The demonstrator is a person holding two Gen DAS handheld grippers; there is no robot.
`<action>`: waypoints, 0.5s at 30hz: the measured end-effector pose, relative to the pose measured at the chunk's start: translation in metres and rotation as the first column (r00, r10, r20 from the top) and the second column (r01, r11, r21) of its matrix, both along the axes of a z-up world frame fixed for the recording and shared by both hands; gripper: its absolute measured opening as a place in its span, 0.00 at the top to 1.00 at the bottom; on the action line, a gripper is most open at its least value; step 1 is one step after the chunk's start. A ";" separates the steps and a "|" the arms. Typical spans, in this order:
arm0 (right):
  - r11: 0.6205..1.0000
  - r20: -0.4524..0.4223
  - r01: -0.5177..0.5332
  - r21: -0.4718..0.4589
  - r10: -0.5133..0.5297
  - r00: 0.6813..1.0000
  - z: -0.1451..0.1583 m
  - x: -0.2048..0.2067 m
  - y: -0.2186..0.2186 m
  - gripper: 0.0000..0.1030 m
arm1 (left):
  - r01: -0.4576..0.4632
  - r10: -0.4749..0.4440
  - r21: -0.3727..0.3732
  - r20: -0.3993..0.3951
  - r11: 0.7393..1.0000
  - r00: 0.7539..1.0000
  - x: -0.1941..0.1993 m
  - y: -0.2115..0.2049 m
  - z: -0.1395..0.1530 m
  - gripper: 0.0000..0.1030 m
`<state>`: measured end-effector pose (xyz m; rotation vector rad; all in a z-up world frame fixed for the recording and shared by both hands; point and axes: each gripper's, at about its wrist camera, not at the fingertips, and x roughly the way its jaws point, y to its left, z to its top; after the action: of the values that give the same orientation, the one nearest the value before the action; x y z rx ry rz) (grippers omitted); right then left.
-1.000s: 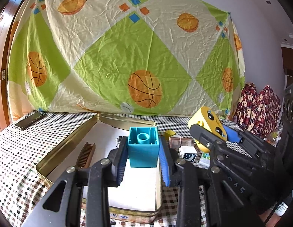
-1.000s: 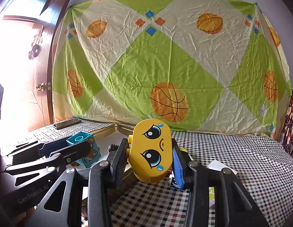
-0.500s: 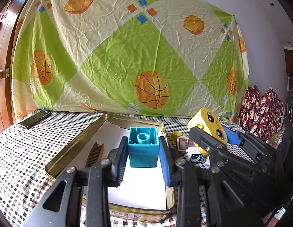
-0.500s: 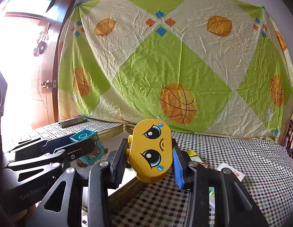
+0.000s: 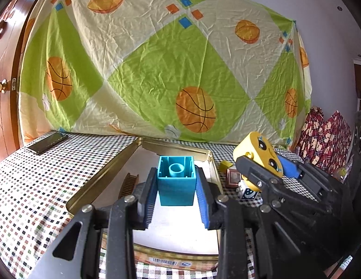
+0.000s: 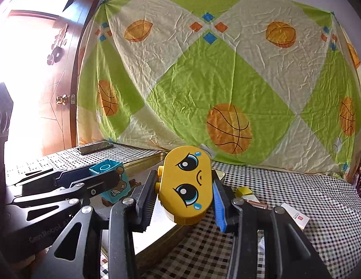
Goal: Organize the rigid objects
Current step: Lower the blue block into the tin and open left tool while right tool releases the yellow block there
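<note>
Teal block [image 5: 176, 183]: smooth, glossy plastic. Yellow face block [image 6: 186, 186]: glossy plastic, printed. Tin tray [image 5: 103, 172]: shiny gold metal. Tabletop [image 5: 29, 186]: checked woven cloth. Backdrop sheet [image 5: 157, 69]: creased matt cloth. Comb [image 5: 128, 183]: wood-like.

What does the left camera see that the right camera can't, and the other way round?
Only the left wrist view shows the comb in the tin and the hollow inside of the teal block. Only the right wrist view shows the bear picture on that block's side and the bright doorway. Both show the tin, the yellow face toy, the phone and the basketball sheet.
</note>
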<state>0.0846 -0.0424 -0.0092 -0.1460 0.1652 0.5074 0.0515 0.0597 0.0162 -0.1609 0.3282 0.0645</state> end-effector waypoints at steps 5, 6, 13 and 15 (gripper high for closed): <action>1.000 -0.002 -0.010 -0.008 0.010 1.000 0.000 0.000 0.007 0.56 | -0.013 0.013 0.001 -0.001 1.000 1.000 0.000 0.008 0.001 0.71; 1.000 -0.004 -0.013 -0.011 0.013 1.000 0.000 0.000 0.009 0.56 | -0.014 0.014 0.002 -0.002 1.000 1.000 0.000 0.009 0.001 0.71; 0.999 -0.017 -0.032 -0.030 0.031 0.999 -0.003 0.003 0.020 0.56 | -0.027 0.027 0.006 -0.008 1.000 1.000 0.004 0.019 0.000 0.71; 0.999 -0.021 -0.035 -0.034 0.034 0.999 -0.004 0.004 0.022 0.56 | -0.027 0.027 0.004 -0.012 1.000 1.000 0.005 0.022 0.000 0.71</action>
<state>0.0884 -0.0203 -0.0129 -0.1776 0.1918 0.5407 0.0569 0.0820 0.0159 -0.1610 0.3378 0.0924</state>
